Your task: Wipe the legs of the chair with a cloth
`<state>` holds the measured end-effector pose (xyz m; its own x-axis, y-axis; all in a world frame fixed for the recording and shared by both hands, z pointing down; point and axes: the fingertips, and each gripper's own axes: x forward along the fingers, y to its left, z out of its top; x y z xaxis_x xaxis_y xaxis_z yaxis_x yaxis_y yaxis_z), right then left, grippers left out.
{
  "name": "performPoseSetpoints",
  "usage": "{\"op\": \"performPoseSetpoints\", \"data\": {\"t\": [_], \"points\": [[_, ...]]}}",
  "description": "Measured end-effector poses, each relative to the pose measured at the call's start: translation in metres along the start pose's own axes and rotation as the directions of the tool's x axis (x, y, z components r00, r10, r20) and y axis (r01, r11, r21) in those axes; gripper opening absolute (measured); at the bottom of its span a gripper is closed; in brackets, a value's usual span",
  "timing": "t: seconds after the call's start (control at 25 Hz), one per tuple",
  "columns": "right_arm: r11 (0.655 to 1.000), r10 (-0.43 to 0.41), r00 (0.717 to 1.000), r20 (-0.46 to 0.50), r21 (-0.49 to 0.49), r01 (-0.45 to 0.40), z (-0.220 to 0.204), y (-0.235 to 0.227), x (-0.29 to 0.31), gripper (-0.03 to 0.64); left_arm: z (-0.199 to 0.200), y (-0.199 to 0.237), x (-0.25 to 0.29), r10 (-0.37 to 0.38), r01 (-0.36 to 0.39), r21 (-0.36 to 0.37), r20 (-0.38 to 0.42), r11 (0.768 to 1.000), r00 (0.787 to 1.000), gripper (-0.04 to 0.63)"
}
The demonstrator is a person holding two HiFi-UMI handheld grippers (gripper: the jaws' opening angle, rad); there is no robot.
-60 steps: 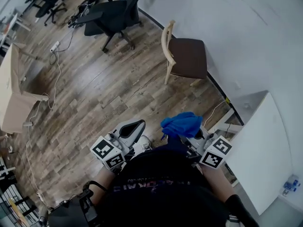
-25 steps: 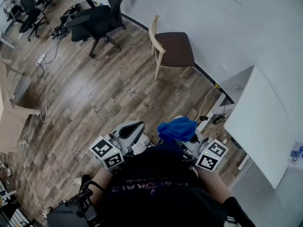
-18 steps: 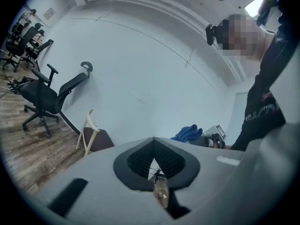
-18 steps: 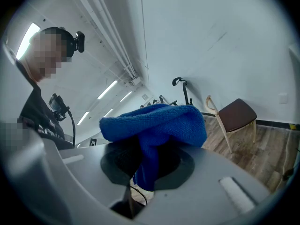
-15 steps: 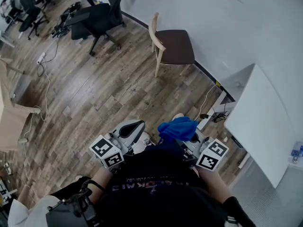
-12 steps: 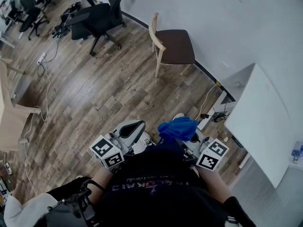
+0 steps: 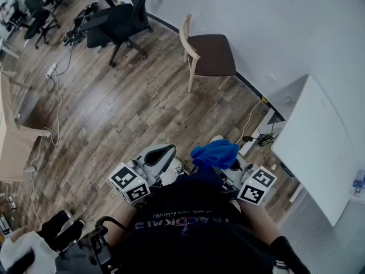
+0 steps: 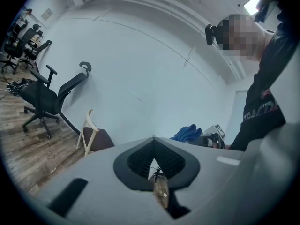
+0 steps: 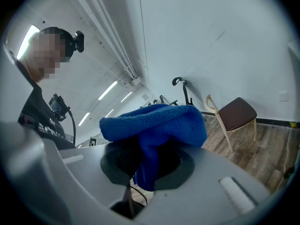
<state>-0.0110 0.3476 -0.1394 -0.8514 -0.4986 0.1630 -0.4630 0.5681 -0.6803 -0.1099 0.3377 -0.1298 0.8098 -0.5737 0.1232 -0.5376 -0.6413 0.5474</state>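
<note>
1. Right gripper [image 7: 230, 167]: jaws pinch the blue cloth [image 7: 215, 152], which is bunched over their tips.
2. Left gripper [image 7: 162, 153]: jaws pressed together, nothing between them.
3. Chair [image 7: 208, 53]: stands at the far edge of the floor [image 7: 114, 113], against the wall [image 7: 274, 27], well apart from both grippers.
4. Progress: cloth is in hand, but no legs [image 7: 189, 83] are contacted. By judgement, all wiping remains.

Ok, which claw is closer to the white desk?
Right. The right claw, shut on the cloth, is next to the desk's near edge; the left claw is farther off, on the person's other side.
</note>
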Motion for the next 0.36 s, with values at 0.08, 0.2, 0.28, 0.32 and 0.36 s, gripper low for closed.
{"op": "performPoseSetpoints", "data": {"t": [0.08, 0.2, 0.28, 0.32, 0.36], "points": [[1.000, 0.001, 1.000, 0.002, -0.001, -0.001, -0.0015, -0.0012, -0.0018, 0.064, -0.0015, -0.0009, 0.0019, -0.002, 0.002, 0.003, -0.001, 1.000, 1.000, -0.003], [1.000, -0.003, 1.000, 0.004, 0.000, 0.003, -0.0008, -0.0026, -0.0047, 0.064, -0.0020, -0.0024, 0.0049, -0.002, 0.002, 0.003, -0.003, 1.000, 1.000, -0.003], [1.000, -0.006, 1.000, 0.006, 0.002, 0.005, -0.0001, -0.0030, -0.0062, 0.064, -0.0021, -0.0032, 0.0065, -0.004, 0.004, 0.000, -0.003, 1.000, 1.000, -0.003], [1.000, -0.006, 1.000, 0.007, 0.002, 0.006, 0.0001, -0.0032, -0.0068, 0.064, -0.0021, -0.0035, 0.0071, -0.004, 0.004, -0.001, -0.003, 1.000, 1.000, -0.003], [1.000, -0.007, 1.000, 0.007, 0.003, 0.007, 0.0004, -0.0033, -0.0073, 0.064, -0.0020, -0.0038, 0.0078, -0.005, 0.005, -0.003, -0.002, 1.000, 1.000, -0.003]]}}
